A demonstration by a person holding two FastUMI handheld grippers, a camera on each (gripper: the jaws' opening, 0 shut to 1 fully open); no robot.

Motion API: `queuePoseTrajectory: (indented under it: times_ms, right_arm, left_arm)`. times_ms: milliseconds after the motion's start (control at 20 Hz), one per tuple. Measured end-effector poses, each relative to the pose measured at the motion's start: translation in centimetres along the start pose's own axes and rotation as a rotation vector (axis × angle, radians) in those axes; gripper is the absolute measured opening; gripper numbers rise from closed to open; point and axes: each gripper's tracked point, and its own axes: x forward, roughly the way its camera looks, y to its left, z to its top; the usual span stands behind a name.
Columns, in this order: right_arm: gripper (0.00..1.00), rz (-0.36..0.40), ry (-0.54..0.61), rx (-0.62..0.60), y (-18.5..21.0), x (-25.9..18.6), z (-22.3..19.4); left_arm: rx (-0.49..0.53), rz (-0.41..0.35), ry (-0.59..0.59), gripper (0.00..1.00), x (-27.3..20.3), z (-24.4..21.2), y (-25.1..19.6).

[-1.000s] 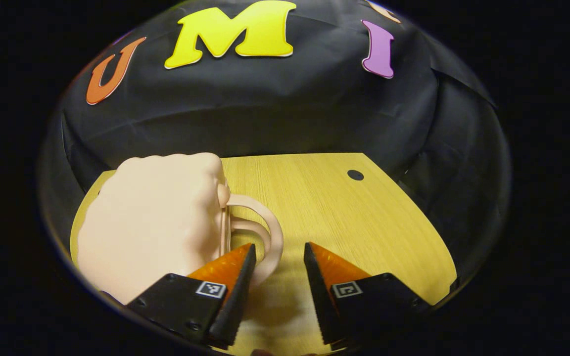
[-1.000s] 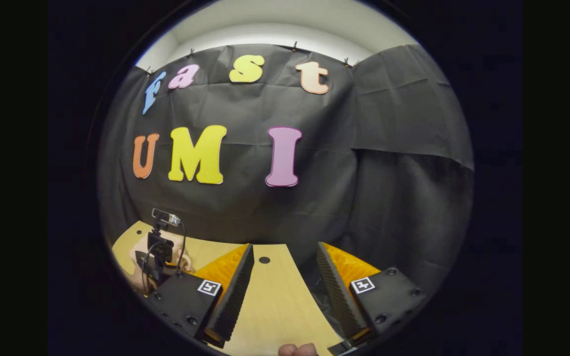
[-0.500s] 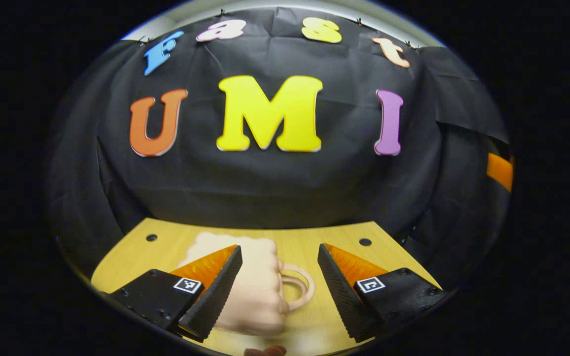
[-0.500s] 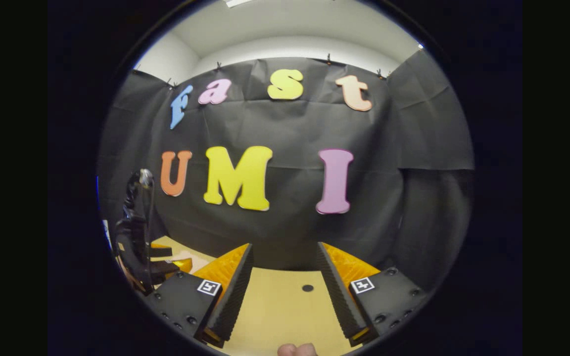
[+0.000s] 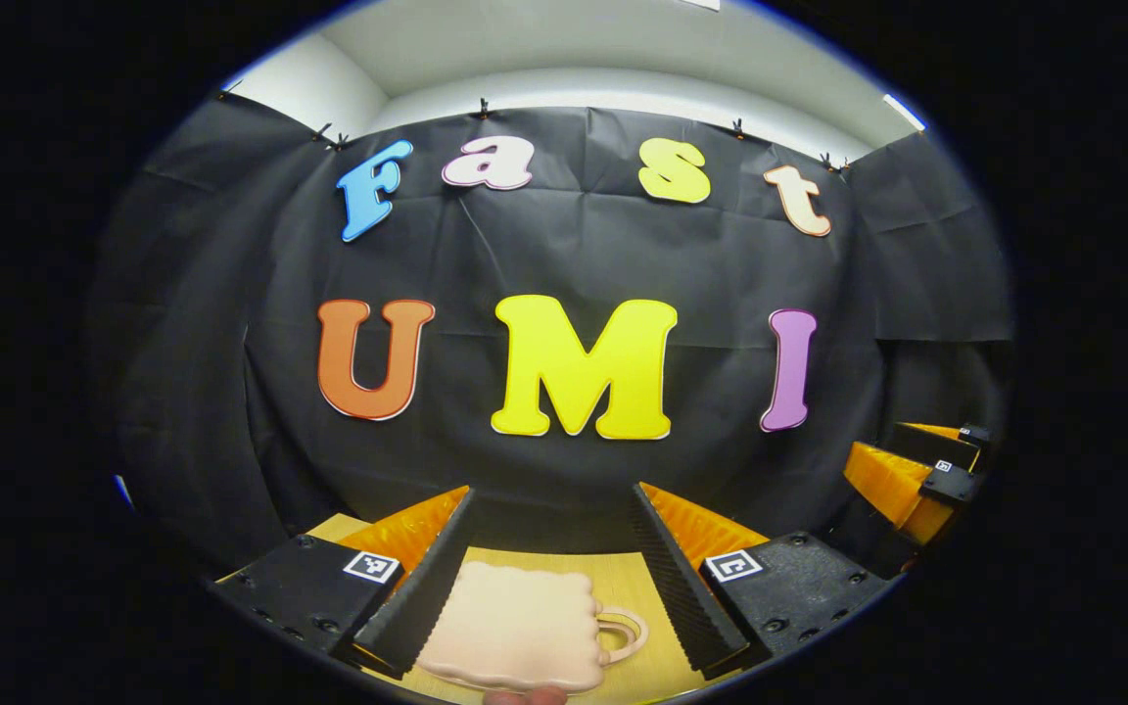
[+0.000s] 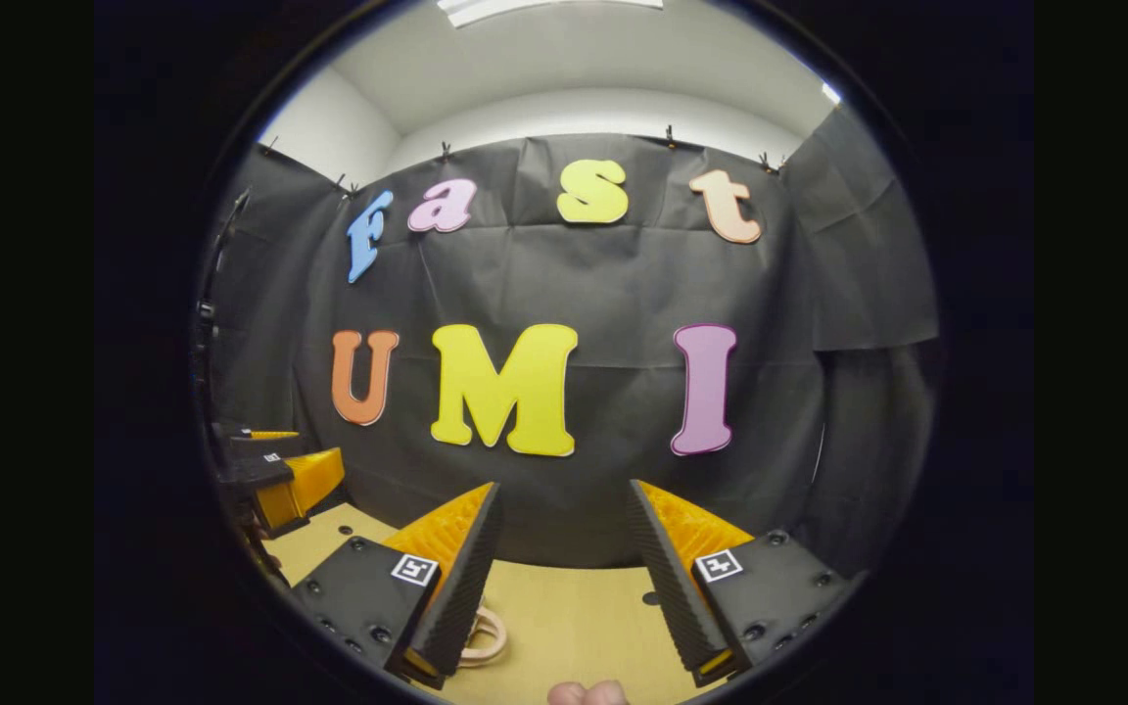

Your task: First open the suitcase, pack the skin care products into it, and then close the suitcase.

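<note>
left hand-held gripper (image 5: pixel 552 509) spread above closed suitcase (image 5: pixel 515 627) on tabletop (image 5: pixel 623 587); right hand-held gripper (image 6: pixel 564 504) spread, holding nothing, over tabletop.

Bare wooden tabletop (image 6: pixel 564 627); ceiling light (image 6: pixel 544 8)

In the left gripper view the suitcase (image 5: pixel 515 627) is cut off at its near edge and its left side is hidden behind a finger (image 5: pixel 422 592). In the right gripper view, just its handle loop (image 6: pixel 486 636) peeks out. Whether it is latched cannot be told.
</note>
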Motion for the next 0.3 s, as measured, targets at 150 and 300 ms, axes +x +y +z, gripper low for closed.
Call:
queuePoseTrajectory:
  times_ms: [150, 300]
  right_arm:
    - [0.77, -0.015, 0.013, 0.007, 0.87, -0.39, -0.55]
    - [0.77, -0.037, 0.03, 0.001, 0.45, -0.34, -1.06]
  left_arm:
    - [-0.006, -0.005, 0.001, 1.0, -0.54, -0.14, -0.06]
    - [-0.003, -0.013, -0.005, 0.97, -0.92, 0.11, 0.12]
